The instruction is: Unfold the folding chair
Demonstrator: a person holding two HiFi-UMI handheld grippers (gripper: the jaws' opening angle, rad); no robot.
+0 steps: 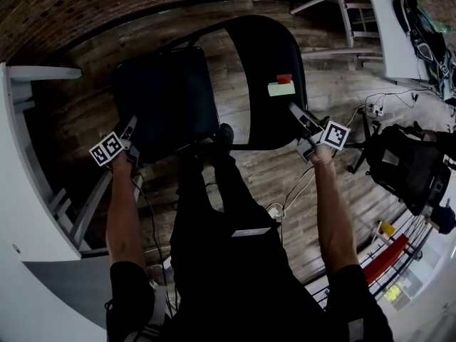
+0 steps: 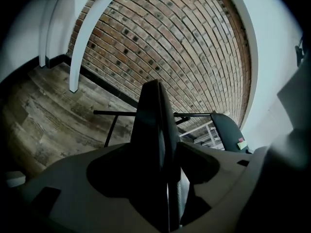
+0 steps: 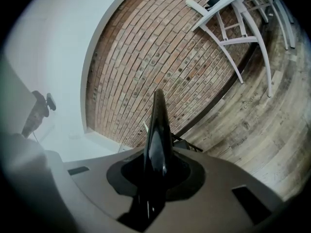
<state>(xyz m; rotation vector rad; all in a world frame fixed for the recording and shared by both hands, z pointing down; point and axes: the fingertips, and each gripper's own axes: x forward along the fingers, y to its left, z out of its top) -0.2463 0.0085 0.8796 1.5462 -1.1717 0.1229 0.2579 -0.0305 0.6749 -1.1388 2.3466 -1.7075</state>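
Folding chair (image 1: 214,30) is standing on the wooden floor (image 1: 231,80), right gripper (image 1: 298,116) clamping its backrest (image 1: 263,48), left gripper (image 1: 131,130) hanging slack around the seat (image 1: 167,95) edge, so bracing that backrest firmly is looking key.

A gap of bare wood floor (image 1: 224,84) is left between the seat (image 1: 167,95) and the backrest (image 1: 267,45) of the folding chair (image 1: 260,112), and a hand could be passed through there. The left side is closed off by a white table (image 1: 28,191). On the right, the way is blocked by a black bag (image 1: 406,166) and loose cables (image 1: 388,102). Behind the chair, the room is ended by a brick wall (image 1: 107,6).
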